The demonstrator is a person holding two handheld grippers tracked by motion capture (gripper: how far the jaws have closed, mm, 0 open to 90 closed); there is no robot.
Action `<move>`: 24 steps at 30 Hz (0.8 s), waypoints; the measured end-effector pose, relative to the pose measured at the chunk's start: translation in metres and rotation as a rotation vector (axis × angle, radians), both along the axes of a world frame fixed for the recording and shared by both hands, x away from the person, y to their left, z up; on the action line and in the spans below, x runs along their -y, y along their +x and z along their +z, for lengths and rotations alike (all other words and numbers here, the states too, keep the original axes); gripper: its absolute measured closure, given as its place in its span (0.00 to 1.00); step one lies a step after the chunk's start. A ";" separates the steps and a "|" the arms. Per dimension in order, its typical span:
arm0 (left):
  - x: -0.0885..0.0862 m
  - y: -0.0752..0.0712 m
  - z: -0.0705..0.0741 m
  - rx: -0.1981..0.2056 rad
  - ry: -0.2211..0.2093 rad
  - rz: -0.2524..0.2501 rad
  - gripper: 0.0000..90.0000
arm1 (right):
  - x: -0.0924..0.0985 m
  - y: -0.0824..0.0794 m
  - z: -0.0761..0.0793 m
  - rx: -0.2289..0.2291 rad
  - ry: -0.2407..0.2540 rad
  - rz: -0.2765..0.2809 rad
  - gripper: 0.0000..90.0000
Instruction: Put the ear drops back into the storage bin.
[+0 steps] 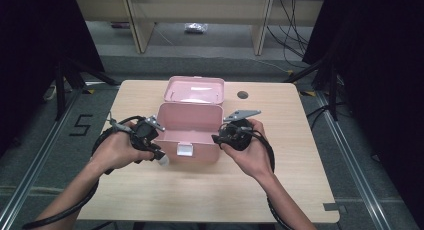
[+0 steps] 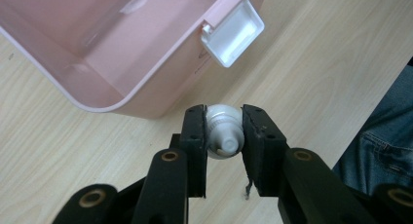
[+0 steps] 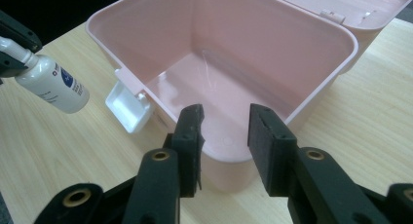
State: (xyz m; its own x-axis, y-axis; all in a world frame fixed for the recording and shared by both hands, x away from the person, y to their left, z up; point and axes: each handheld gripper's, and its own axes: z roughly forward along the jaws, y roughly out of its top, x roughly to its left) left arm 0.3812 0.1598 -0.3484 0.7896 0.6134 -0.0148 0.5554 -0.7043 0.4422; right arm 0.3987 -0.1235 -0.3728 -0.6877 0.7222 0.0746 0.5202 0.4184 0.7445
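Two hand-held grippers — left, right — one white bottle, one pink box

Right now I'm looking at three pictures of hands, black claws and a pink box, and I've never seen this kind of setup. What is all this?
A person holds a hand-operated two-jaw gripper in each hand at a wooden table. One picture looks down from above; the other two come from cameras riding on each gripper. On the table stands an open pink plastic box, empty inside, with its lid folded back and a white latch in front. The left gripper clamps a small white bottle by its neck. The right gripper is open, holding nothing, hovering at the box's edge.
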 end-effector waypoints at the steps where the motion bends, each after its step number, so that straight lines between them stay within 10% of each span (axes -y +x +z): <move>1: 0.000 0.000 0.000 0.000 0.000 0.000 0.80 | 0.000 0.000 0.000 0.007 0.000 0.002 0.74; 24: -0.005 0.004 0.017 0.029 -0.009 0.019 0.80 | -0.002 -0.001 0.000 0.002 0.024 -0.012 0.74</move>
State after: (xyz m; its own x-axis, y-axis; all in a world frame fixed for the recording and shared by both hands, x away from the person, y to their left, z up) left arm 0.3852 0.1650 -0.3317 0.7781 0.6282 0.0022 0.5555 -0.6897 0.4645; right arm 0.3976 -0.1210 -0.3731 -0.6789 0.7286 0.0908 0.5235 0.3936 0.7557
